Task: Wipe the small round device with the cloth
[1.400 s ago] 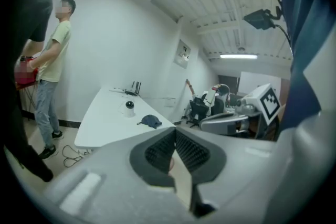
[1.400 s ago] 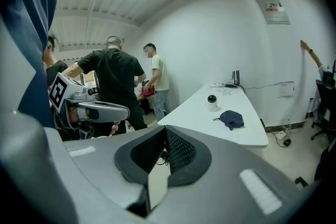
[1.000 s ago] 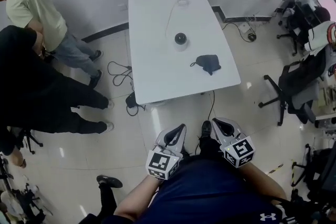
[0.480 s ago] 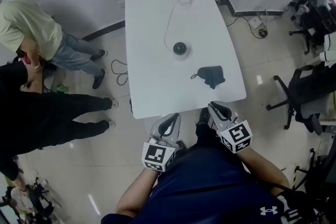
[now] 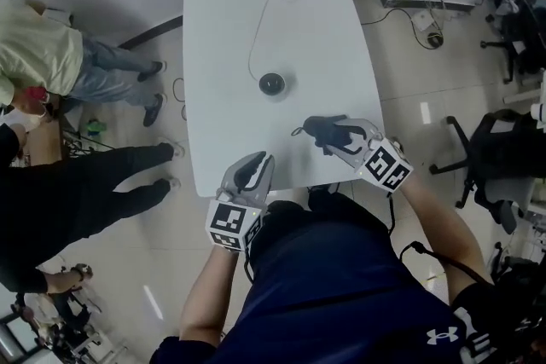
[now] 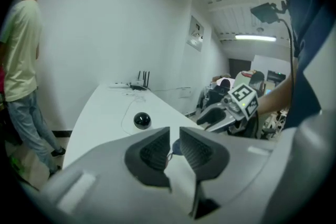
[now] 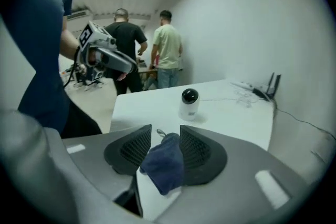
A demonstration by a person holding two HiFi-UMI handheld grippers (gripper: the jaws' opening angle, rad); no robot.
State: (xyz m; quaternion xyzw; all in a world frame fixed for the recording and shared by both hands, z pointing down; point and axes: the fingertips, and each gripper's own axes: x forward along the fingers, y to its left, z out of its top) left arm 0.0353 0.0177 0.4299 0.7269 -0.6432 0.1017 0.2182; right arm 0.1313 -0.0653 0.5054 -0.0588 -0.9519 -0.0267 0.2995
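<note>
Reaching over the near end of a white table [image 5: 223, 55], a person's right gripper [image 5: 334, 139] straddles the dark blue cloth [image 5: 317, 129], which lies crumpled near the small round device [image 5: 271, 84], on the person's side of it and a little to its right in the head view. The jaws have just been opening and stand spread, with the cloth between the pads but not pinched. The left gripper [image 5: 256, 163] hovers well short of the device, its jaws just parted to a narrow gap with nothing between them. The device, a black dome on a white body, stands upright with a cable trailing away. The cloth looks soft, light and limp, probably best pinched across its bunched middle. The device looks light enough to tip or slide, so it may want steadying low on its body.
</note>
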